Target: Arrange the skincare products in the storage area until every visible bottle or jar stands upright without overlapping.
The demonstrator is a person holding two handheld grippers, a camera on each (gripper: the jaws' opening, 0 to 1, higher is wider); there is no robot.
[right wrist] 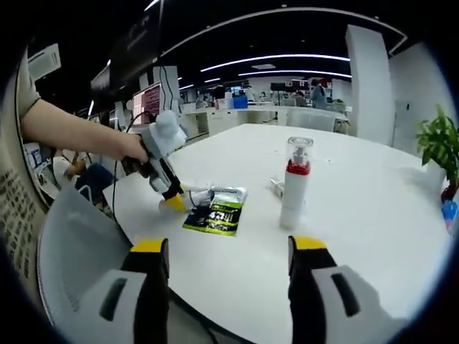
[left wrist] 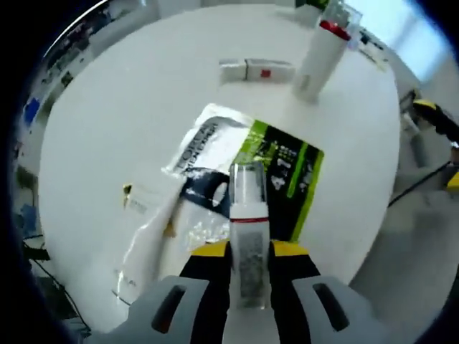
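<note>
1. Presently a clear-capped bottle (left wrist: 248, 229) is pinched between the jaws of the left hand-held gripper (left wrist: 249, 252), above the green-and-black sachet (left wrist: 287, 175) near the worktop (left wrist: 107, 143) edge closest to the person.
2. A taller white bottle (right wrist: 295, 183) with a red band is seen upright toward the worktop's middle; a small box (left wrist: 256, 69) lies just beside it.
3. The right hand-held gripper (right wrist: 229, 265) is held spread and empty, short of the near edge.
4. The step in hand is judged to be the standing of the pinched bottle; bare worktop clear of the sachets is called for next.
</note>
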